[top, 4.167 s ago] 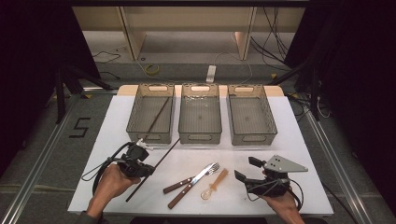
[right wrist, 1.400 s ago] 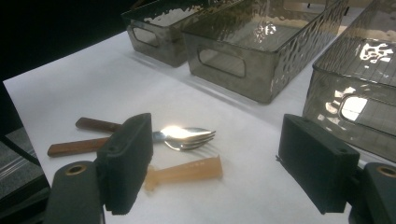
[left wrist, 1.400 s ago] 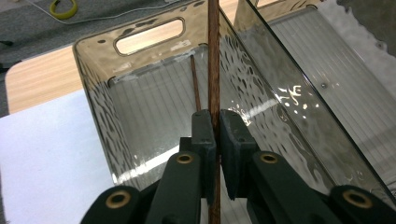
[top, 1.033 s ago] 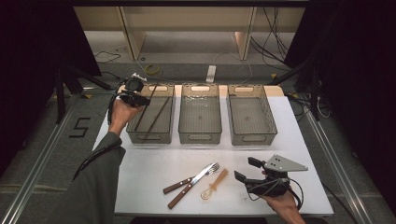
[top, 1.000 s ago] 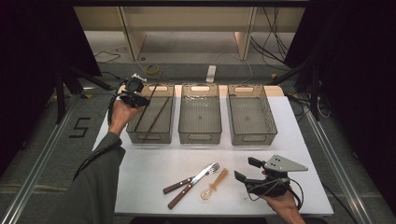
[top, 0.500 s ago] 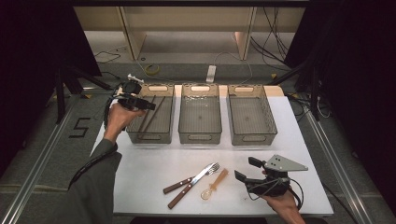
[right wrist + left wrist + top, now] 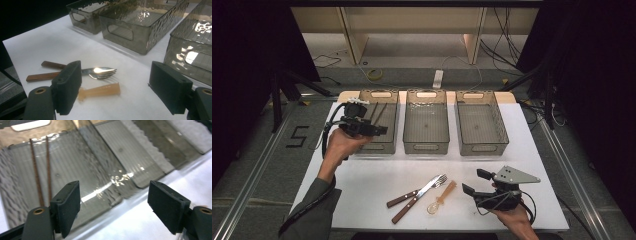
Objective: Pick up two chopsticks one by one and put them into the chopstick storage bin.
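Two chopsticks (image 7: 377,113) lie in the left bin (image 7: 388,145) in high view; left gripper (image 7: 379,131) hovers above it, right gripper (image 7: 475,181) near fork (image 7: 432,184).
Left gripper view: jaws wide apart, empty, chopsticks side by side on bin floor.
Right gripper view: jaws spread, nothing held, w/ plastic spoon (image 7: 100,90) just ahead.

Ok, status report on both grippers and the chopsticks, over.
Left gripper open, empty, over left bin. Both chopsticks lie in that bin. Right gripper open, resting near the forks and spoon. Nothing in the way.
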`<state>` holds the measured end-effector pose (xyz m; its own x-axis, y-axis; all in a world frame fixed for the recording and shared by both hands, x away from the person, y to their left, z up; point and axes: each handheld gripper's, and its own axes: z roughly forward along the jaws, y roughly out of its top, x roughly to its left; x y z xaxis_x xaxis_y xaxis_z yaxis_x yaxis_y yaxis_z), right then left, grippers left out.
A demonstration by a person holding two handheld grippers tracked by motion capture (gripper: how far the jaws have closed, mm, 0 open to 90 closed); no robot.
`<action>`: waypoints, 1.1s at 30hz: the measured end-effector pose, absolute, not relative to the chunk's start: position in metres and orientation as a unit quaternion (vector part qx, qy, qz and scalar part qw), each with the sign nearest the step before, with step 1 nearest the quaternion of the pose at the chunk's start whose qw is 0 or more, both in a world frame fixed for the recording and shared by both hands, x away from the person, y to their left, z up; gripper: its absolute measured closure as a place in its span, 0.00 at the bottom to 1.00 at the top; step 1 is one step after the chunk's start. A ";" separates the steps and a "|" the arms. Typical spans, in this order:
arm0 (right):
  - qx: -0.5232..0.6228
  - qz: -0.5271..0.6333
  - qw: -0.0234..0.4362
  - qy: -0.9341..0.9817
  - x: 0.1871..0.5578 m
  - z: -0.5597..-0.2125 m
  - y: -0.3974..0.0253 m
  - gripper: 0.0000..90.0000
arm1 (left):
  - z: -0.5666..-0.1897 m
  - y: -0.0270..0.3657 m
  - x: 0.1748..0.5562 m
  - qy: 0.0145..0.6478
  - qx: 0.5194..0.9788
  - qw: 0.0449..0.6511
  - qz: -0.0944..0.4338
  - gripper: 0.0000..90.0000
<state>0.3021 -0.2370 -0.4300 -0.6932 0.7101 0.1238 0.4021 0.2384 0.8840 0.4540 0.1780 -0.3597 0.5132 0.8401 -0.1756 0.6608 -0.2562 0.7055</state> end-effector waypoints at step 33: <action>0.333 0.490 0.134 0.794 0.306 -0.432 -0.235 0.29 | -0.415 0.183 0.375 0.453 0.765 0.445 0.108 0.22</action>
